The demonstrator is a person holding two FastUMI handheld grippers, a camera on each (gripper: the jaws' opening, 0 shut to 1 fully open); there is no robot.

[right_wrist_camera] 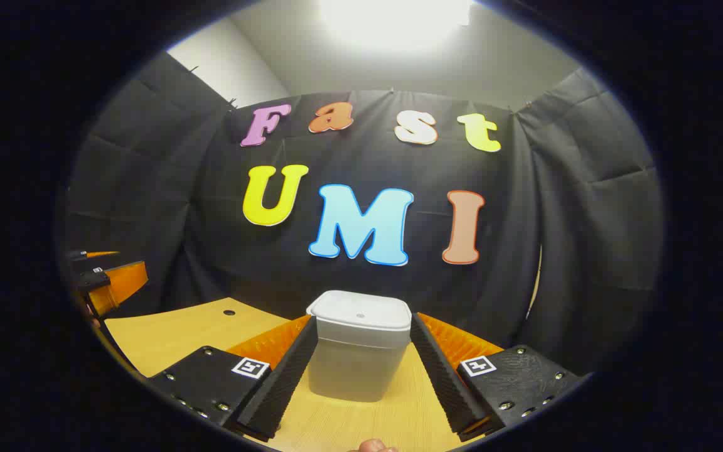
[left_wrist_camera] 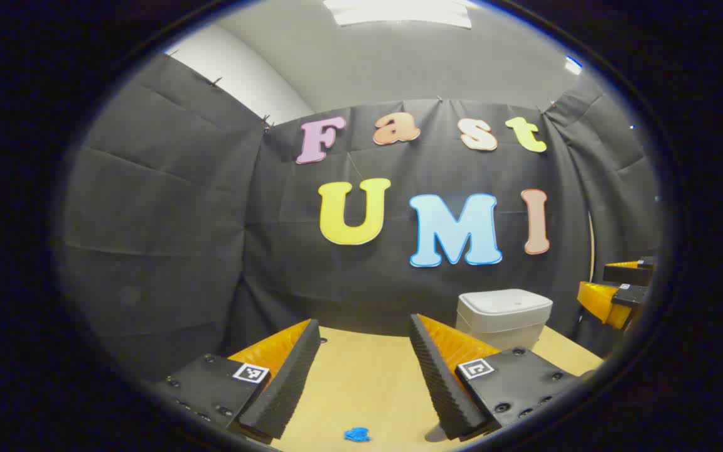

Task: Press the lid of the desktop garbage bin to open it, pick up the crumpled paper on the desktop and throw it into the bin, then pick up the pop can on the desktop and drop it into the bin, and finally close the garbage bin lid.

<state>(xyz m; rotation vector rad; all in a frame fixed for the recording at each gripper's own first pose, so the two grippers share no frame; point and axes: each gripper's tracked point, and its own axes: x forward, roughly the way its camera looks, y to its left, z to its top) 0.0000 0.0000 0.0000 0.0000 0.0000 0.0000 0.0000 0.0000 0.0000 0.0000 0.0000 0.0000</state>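
Note:
The white desktop bin stands on the wooden table with its lid down. In the right gripper view it sits straight ahead, framed by the spread fingertips of my right gripper, which is open and holds nothing. In the left gripper view the bin is ahead to the right, beyond my left gripper, also open with nothing in it. A small blue crumpled scrap lies on the table below the left gripper's fingers.
The right gripper shows at the right edge of the left gripper view, and the left gripper at the left edge of the right gripper view. Black cloth walls close the table's far side. A small hole marks the tabletop.

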